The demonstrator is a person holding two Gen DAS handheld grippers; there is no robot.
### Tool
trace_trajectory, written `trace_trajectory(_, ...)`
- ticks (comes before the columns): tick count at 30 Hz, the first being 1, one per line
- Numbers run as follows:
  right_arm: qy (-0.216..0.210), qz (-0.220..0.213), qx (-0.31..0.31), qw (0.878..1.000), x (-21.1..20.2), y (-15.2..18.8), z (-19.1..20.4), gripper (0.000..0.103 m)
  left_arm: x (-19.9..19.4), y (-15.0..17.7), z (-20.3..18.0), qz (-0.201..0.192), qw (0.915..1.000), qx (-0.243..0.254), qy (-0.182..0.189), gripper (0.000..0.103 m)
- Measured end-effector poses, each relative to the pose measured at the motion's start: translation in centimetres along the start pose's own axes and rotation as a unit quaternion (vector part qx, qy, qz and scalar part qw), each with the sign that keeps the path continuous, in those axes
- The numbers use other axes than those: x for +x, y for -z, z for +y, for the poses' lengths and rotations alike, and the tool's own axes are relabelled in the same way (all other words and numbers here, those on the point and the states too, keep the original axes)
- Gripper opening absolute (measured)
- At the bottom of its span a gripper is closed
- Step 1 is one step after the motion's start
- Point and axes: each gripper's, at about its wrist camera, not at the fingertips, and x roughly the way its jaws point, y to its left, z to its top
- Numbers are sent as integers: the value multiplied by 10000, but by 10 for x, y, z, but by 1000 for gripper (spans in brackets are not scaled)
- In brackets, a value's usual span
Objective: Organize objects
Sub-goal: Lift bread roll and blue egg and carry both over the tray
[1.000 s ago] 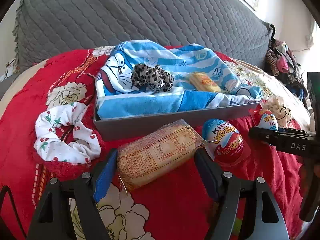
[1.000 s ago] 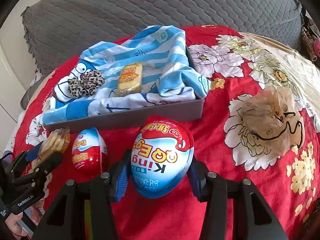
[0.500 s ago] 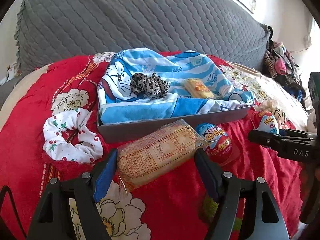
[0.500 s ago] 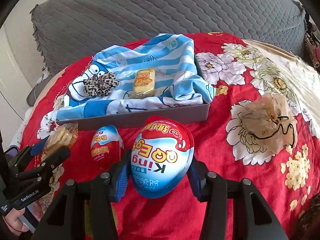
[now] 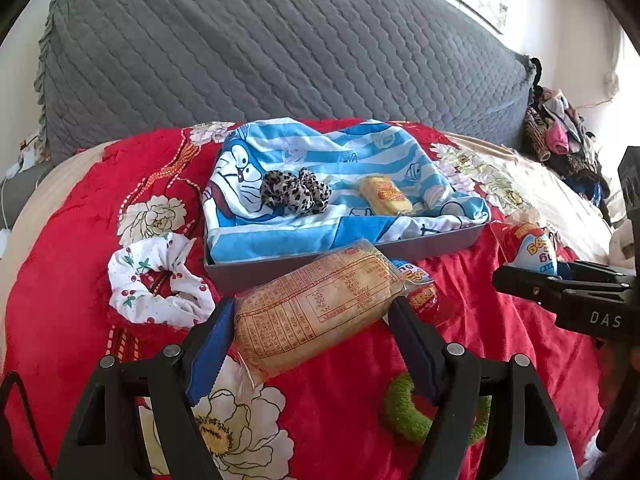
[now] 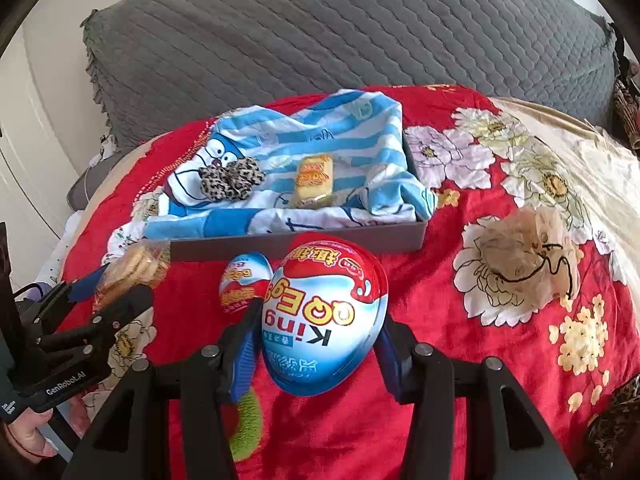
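Observation:
My left gripper (image 5: 310,328) is shut on a clear cracker packet (image 5: 316,308) and holds it above the red blanket, just in front of the grey tray (image 5: 420,246). My right gripper (image 6: 318,336) is shut on a blue, white and red toy egg (image 6: 324,320), also lifted before the tray (image 6: 296,242). A second toy egg (image 6: 244,282) lies on the blanket between the grippers; in the left wrist view (image 5: 420,292) the packet partly hides it. The tray holds a blue striped cartoon towel (image 5: 320,160), a leopard scrunchie (image 5: 296,192) and a small yellow snack pack (image 5: 386,196).
A white cherry-print scrunchie (image 5: 156,280) lies left of the tray. A green fuzzy ring (image 5: 404,412) lies under the grippers. A beige organza pouch (image 6: 524,256) lies to the right. A grey quilted headboard (image 5: 260,52) stands behind. Clothes (image 5: 560,128) are piled at far right.
Both grippers have risen and drawn back from the tray with their loads still held. The tray and the lying egg now look farther away, and the green ring has come into view.

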Motion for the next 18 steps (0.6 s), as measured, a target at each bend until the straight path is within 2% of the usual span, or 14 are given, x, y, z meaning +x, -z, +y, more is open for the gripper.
trace_trajectory(18,-70,-80,-129,9999,-12,0,9,51,-7,-5,-3,-72,10000,-35,-16,78)
